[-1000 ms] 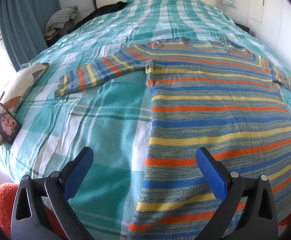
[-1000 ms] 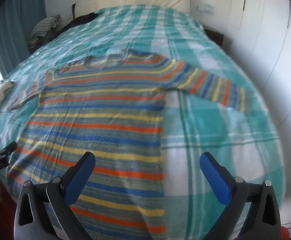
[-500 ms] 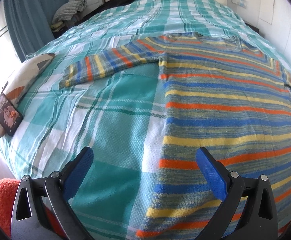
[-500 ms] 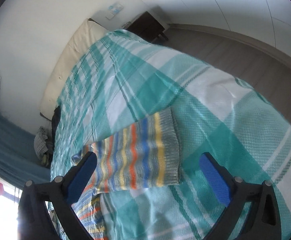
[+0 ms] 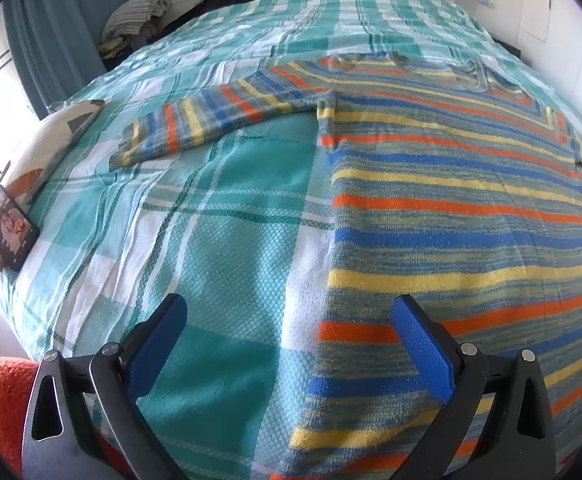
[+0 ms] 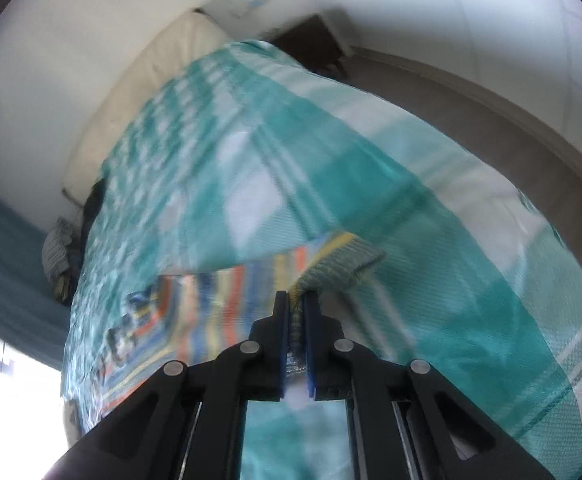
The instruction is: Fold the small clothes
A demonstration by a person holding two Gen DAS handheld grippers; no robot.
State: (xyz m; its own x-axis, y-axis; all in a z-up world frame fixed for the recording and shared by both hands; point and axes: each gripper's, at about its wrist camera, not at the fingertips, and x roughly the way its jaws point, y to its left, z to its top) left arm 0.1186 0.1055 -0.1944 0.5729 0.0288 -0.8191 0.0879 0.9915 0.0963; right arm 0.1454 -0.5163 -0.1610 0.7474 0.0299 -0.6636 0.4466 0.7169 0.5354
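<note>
Here the right gripper (image 6: pixel 296 300) had just closed, clamped on the sweater's (image 5: pixel 463 216) cuff (image 6: pixel 341 262); the left gripper (image 5: pixel 289 320) stood apart, empty. Knit judged soft, light, floppy: cuffs and hem corners looked the best holds.

Striped sweater (image 5: pixel 451 184) flat on checked bedspread (image 5: pixel 227 248); left gripper (image 5: pixel 287 332) jaws wide.

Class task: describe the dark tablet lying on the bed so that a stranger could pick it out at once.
Start at the bed with the teal checked bedspread. At its left edge lies a patterned cushion. The tablet rests against it: flat, dark-framed, its screen lit.
</note>
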